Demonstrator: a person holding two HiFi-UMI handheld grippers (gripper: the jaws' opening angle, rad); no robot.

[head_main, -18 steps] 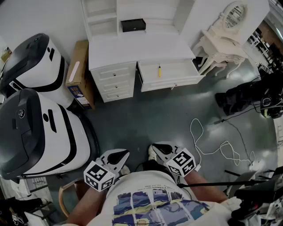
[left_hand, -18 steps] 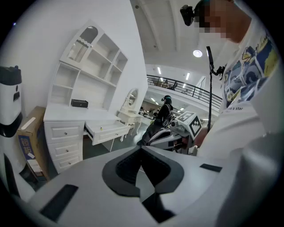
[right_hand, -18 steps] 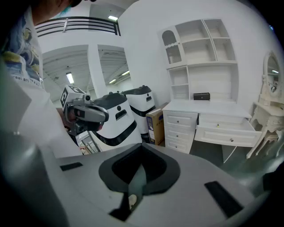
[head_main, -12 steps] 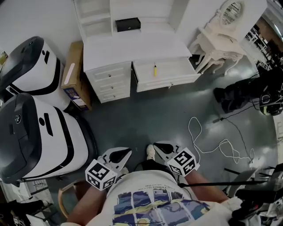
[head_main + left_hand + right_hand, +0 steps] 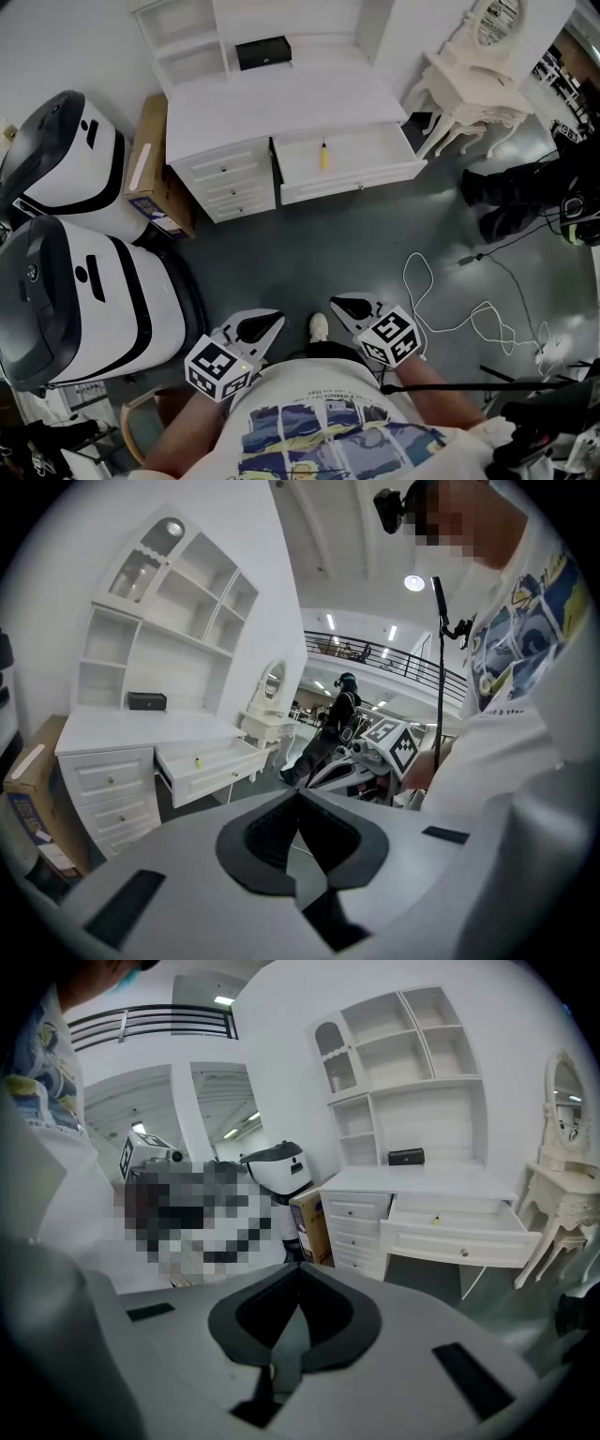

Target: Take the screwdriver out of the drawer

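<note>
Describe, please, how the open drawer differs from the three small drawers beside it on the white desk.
The open drawer is pulled out; the small drawers are shut. The open drawer is wide and single; the small drawers are narrower and stacked. The open drawer shows a yellow-handled screwdriver inside; the small drawers' contents are hidden. All have white fronts and belong to the same white desk.

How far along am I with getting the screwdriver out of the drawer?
Done: the drawer stands open. In hand: nothing; the left gripper and right gripper are shut and empty, held near the body, well short of the desk. Left: walk up, grip the screwdriver lying in the drawer, and lift it out.
</note>
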